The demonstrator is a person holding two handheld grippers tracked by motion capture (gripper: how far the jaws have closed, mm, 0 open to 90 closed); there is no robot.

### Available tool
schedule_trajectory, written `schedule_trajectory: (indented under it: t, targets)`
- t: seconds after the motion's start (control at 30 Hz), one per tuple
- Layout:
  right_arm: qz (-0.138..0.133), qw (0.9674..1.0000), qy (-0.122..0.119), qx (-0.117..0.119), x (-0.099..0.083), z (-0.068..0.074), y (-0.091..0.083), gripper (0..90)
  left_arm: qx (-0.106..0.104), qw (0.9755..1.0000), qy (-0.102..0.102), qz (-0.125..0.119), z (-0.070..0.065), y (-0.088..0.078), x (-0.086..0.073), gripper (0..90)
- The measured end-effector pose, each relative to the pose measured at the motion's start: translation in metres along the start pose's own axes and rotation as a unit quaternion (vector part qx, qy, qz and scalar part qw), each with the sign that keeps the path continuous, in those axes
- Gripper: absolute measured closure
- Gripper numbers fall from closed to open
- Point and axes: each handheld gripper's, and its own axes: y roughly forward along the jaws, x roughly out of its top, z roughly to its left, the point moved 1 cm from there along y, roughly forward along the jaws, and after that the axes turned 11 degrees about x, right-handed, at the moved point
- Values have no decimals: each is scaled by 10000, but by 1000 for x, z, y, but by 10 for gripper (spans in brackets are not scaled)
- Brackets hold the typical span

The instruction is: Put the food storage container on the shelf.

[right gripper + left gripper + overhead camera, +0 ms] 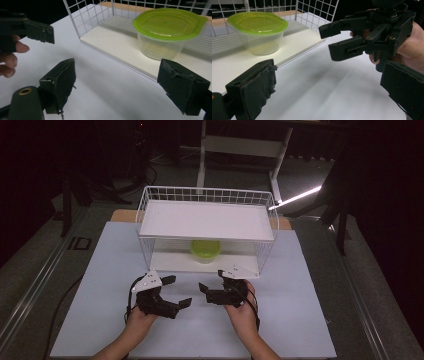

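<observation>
Jaws of the left gripper (176, 291) and right gripper (210, 287) gape empty at lower centre, apparently before any reach; next likely means entering the wire rack (150, 209) toward the green-lidded container (205, 250) mid-frame.

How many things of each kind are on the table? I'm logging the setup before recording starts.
White wire shelf rack: 1
Clear container with green lid, on the rack's lower shelf: 1
Handheld grippers, left gripper and right gripper, both open: 2
Total: 4
</observation>
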Motion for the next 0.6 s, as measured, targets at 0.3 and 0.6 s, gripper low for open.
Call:
schedule_trajectory:
  t: [0.3,0.6]
  targets:
    - [17,10000,-2,28,-8,1,-20,153,-96,9999,35,80,4,-12,-3,10]
    - [-20,9999,-6,101,-15,-3,-45,153,-88,9999,32,99,8,-23,-8,10]
